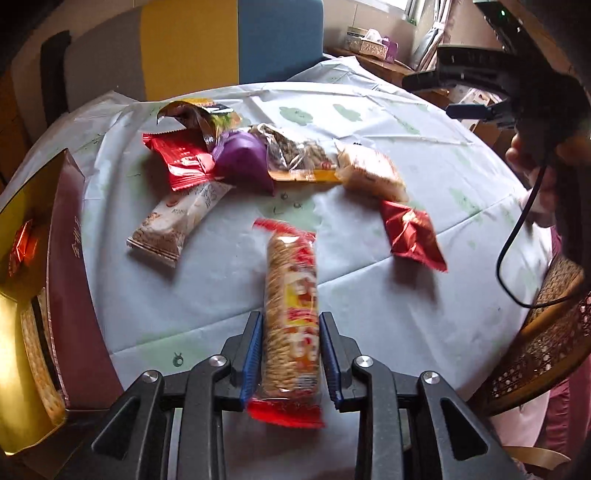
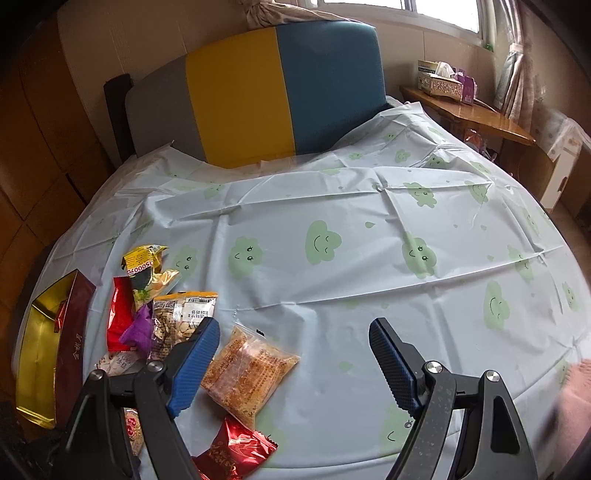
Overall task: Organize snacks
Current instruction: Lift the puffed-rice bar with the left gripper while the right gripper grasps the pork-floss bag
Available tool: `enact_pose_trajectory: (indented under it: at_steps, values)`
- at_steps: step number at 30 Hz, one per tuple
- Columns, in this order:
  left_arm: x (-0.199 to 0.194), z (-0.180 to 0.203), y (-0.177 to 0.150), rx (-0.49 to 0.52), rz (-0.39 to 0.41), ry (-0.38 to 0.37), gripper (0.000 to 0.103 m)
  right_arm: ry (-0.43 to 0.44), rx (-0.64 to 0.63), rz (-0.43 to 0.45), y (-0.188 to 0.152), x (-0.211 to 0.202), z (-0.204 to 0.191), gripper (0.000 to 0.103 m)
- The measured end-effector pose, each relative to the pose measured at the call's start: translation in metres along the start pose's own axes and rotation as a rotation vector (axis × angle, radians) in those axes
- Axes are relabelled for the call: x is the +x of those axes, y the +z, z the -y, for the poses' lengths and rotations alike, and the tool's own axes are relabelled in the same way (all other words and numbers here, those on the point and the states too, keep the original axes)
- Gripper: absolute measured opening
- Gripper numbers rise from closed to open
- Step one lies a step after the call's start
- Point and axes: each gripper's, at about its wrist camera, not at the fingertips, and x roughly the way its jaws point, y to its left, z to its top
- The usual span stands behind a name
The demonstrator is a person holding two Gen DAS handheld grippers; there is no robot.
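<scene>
The left tongs [image 1: 290, 354] pinch a cracker sleeve [image 1: 291, 321] that may slip short of the gift box [image 1: 70, 258]; the right tongs [image 2: 291, 363] gape empty.

Daylight comes thru a window [image 2: 402, 7] at the back right, w/ a pale curtain [image 2: 517, 74] beside it. A wooden side table [image 2: 480, 118] stands under the window, tissue box [image 2: 439, 79] on top. Against the cream wall [image 2: 147, 33] sits a padded headboard [image 2: 258, 96] in grey, yellow & blue panels. A rattan chair [image 1: 546, 332] stands close by the cloud-print cloth [image 2: 369, 240].
</scene>
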Motion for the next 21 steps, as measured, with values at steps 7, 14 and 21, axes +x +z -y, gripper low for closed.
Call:
enact_pose_trajectory:
  at_steps: [7,14,21]
  values:
    - [0.001,0.008,0.0,0.03,0.042,0.017,0.032,0.008,0.034,-0.03,0.0,0.006,0.005,0.084]
    - [0.007,0.004,-0.005,0.026,0.105,0.02,0.032,-0.003,0.039,-0.082,-0.003,0.016,0.007,0.084]
    - [0.001,0.002,-0.015,-0.005,0.147,0.026,0.029,-0.03,0.057,-0.088,-0.003,0.019,0.013,0.084]
